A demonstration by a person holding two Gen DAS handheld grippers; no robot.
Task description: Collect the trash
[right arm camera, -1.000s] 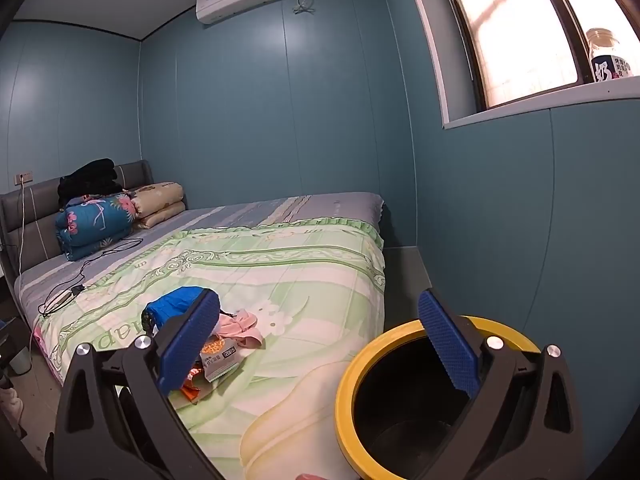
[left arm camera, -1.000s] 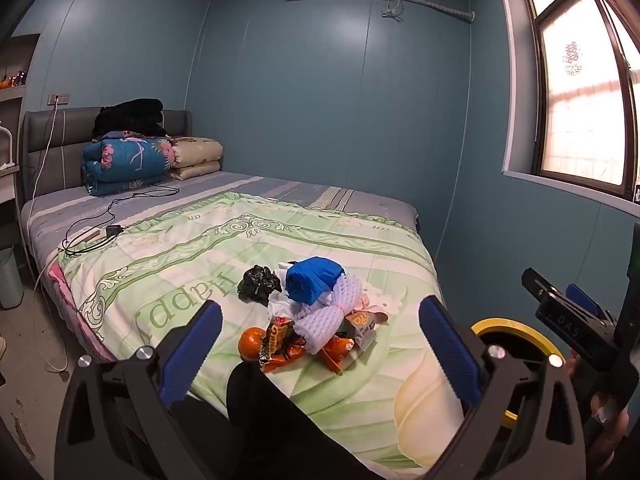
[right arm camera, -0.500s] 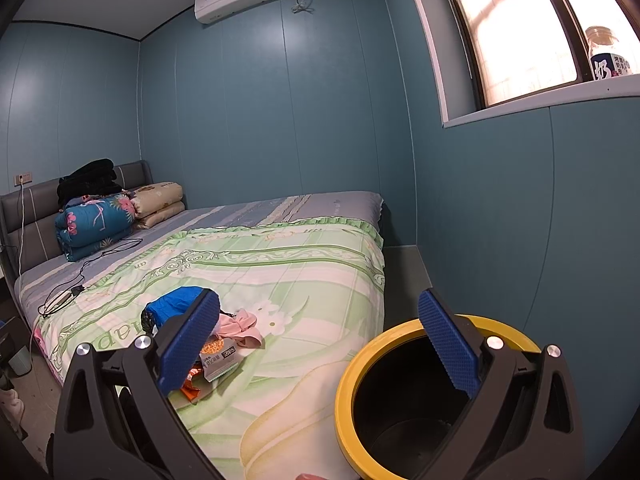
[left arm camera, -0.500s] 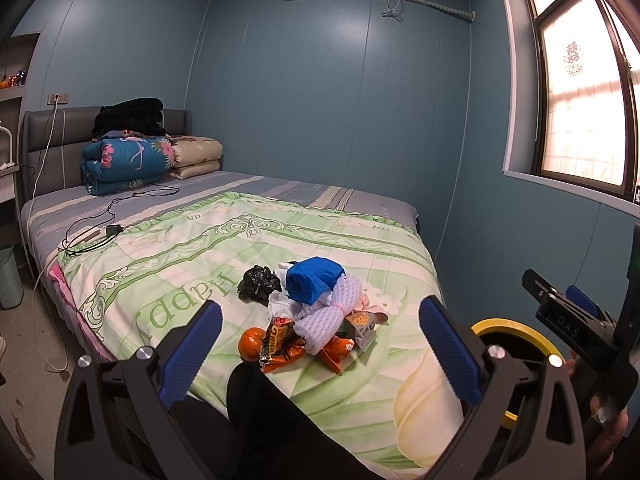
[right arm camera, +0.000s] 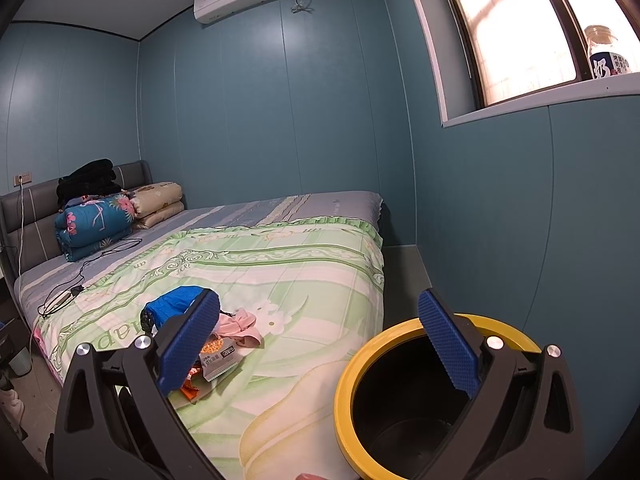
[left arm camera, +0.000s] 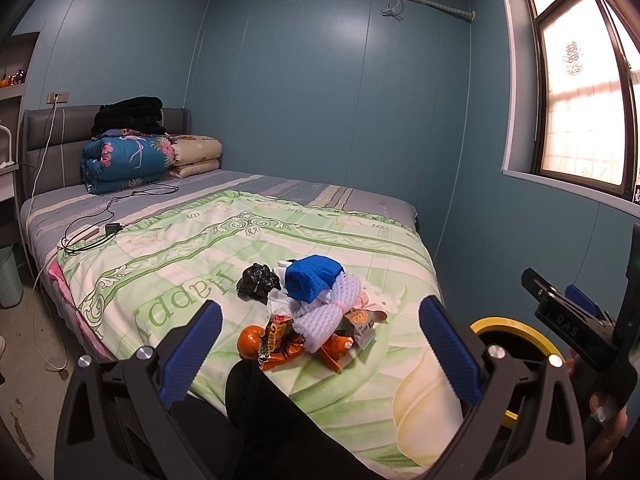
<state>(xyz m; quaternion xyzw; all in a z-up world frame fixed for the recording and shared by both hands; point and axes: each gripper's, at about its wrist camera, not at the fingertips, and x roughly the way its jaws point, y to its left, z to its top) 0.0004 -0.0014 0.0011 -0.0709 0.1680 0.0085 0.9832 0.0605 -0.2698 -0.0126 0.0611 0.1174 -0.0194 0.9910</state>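
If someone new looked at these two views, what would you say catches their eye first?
Most likely the heap of trash near the foot of the green quilt: a blue bundle on top, a black bag to its left, orange wrappers in front. Next, the yellow-rimmed bin beside the bed, its dark inside apparently empty. Both grippers, left and right, hang open, holding nothing.

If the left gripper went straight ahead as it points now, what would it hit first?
Most likely the trash pile on the bed: it lies between the open left gripper fingers, ahead and slightly lower. Depth is hard to judge through the fisheye.
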